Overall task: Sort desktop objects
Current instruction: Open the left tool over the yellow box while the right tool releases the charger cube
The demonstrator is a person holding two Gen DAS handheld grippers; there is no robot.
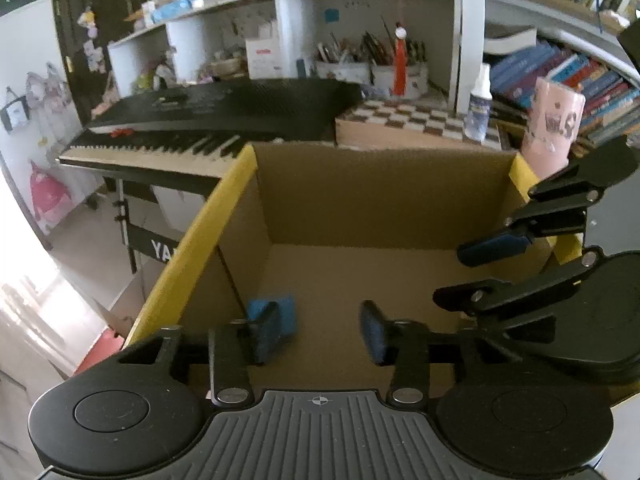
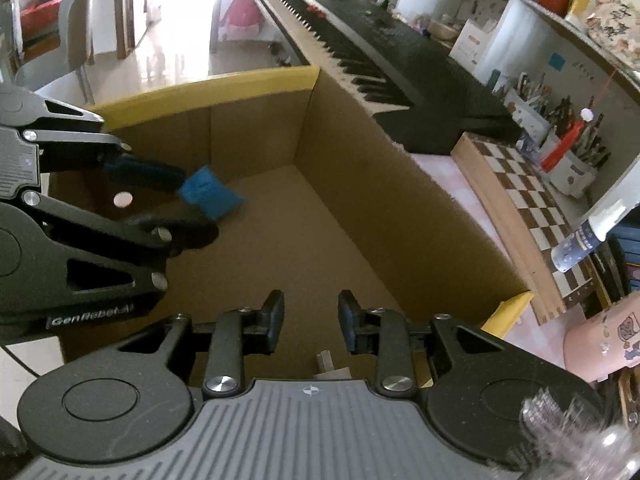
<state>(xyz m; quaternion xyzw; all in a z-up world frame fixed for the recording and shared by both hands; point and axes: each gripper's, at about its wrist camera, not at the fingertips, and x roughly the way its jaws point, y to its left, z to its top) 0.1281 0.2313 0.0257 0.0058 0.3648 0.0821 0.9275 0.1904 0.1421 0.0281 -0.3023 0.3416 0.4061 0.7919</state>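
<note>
Left wrist: left gripper point(image 1: 326, 330) fingers spread, nothing between; blue block point(image 1: 286, 312) on the cardboard box point(image 1: 384, 200) floor, near-left corner. Right wrist: right gripper point(image 2: 310, 322) fingers slightly apart, empty; block point(image 2: 212, 192) lies free just beside the left gripper's fingertips point(image 2: 160, 172).

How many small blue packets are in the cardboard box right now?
1. The small blue packet is low in the cardboard box, beside the left gripper and its fingertips. Both grippers hide part of the box floor, so another could be hidden.
</note>
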